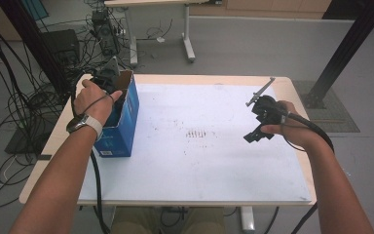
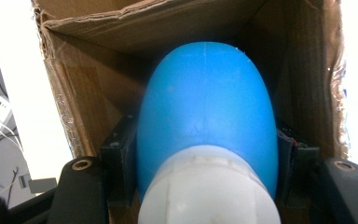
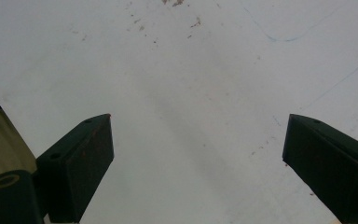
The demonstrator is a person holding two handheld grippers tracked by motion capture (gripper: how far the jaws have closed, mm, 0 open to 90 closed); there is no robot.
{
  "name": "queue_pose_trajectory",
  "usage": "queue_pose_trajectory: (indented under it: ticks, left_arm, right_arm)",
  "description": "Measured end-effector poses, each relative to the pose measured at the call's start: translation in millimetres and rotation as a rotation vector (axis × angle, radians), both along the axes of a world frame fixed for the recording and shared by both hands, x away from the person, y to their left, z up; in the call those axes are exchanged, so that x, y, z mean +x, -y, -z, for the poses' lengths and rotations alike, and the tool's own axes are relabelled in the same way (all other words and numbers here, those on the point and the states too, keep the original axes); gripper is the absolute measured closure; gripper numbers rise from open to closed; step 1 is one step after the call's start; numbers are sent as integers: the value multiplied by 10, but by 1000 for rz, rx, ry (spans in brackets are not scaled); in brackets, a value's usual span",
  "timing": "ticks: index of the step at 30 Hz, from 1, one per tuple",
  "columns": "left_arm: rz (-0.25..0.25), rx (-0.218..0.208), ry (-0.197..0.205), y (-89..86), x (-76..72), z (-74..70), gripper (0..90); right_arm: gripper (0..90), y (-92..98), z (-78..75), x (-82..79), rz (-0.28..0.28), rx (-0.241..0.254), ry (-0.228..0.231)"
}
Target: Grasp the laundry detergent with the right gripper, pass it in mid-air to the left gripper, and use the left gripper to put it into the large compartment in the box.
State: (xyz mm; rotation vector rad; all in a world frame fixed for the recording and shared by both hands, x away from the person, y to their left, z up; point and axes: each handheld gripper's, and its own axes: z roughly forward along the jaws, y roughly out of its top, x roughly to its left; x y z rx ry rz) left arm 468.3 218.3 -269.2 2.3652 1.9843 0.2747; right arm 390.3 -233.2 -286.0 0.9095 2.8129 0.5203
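Here the blue bulb (image 2: 205, 107) with its white neck sits inside the box (image 1: 121, 129), the left gripper (image 2: 205, 186) clamped on its sides. It could slip on that smooth curve, or catch a cardboard wall. The high view hides it behind the hand (image 1: 93, 100). The right gripper (image 1: 259, 127) hovers with jaws apart, empty, above the table (image 1: 199, 161).

Table (image 1: 214, 161): white sheet on a wood top, brown specks mid-sheet. Blue cardboard box (image 1: 121, 131) stands open at left edge.
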Motion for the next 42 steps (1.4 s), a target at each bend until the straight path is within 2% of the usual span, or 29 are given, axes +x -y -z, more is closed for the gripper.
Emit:
queue_pose_trajectory:
  ticks: [42]
  left_arm:
    - [0,-6,13,2,-13,2,374]
  right_arm:
    - [87,-9,-3,-10,0,0,1]
